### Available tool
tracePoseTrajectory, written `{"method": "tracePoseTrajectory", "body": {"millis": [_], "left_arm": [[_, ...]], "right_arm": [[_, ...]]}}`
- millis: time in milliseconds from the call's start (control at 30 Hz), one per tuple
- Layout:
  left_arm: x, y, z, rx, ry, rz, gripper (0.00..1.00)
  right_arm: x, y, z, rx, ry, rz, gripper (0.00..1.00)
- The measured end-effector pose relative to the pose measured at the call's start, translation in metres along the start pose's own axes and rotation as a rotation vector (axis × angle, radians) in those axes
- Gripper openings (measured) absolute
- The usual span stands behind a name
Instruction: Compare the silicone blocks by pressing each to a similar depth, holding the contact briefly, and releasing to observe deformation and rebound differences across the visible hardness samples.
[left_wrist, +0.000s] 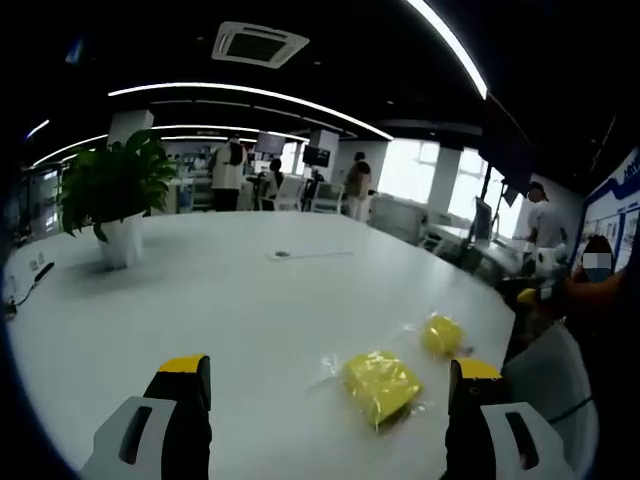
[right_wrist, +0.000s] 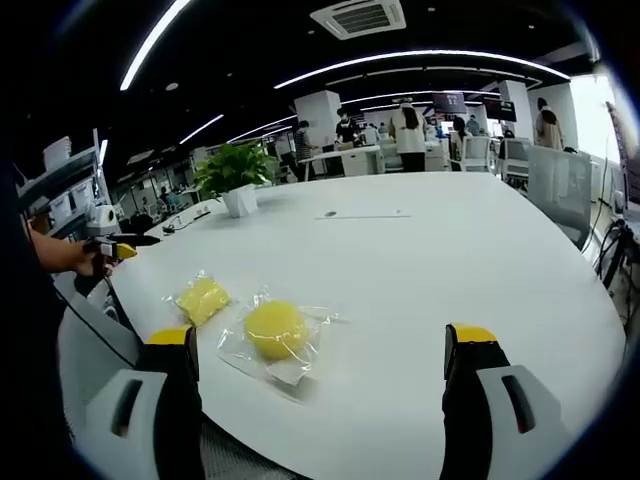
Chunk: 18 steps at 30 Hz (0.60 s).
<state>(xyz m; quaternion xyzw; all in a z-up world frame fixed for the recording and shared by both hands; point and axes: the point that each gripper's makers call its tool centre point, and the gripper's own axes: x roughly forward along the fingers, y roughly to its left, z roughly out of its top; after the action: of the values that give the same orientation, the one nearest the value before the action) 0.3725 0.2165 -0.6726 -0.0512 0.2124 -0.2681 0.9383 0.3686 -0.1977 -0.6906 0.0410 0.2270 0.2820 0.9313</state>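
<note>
Two yellow silicone blocks lie in clear plastic bags on a white table (left_wrist: 230, 300). In the left gripper view the larger block (left_wrist: 380, 385) sits just ahead of my left gripper (left_wrist: 330, 368), nearer its right jaw. The smaller block (left_wrist: 441, 335) lies beyond it. My left gripper is open and touches neither. In the right gripper view a round block (right_wrist: 276, 328) lies between the spread jaws of my right gripper (right_wrist: 321, 337), towards the left one, untouched. A squarer block (right_wrist: 202, 298) lies to its left. A hand (right_wrist: 70, 255) at the left holds the other gripper (right_wrist: 115, 248) off the table edge.
A potted plant (left_wrist: 115, 195) (right_wrist: 235, 175) stands at the far side of the table. A thin cable (right_wrist: 360, 215) lies mid-table. Grey chairs (left_wrist: 550, 385) (right_wrist: 560, 185) stand at the table's edge. Several people stand among desks in the background.
</note>
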Motion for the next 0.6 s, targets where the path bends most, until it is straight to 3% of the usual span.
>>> {"method": "tracePoseTrajectory", "body": {"millis": [300,600], "left_arm": [[-0.016,-0.005,-0.024,-0.047,0.024,0.032,1.00],[-0.023,-0.009,-0.016,-0.061,-0.016,0.036,1.00]], "right_arm": [[0.001,0.003,-0.007,-0.005,0.014,0.005,0.96],[0.000,0.007,-0.012,-0.014,0.027,0.020,0.96]]}}
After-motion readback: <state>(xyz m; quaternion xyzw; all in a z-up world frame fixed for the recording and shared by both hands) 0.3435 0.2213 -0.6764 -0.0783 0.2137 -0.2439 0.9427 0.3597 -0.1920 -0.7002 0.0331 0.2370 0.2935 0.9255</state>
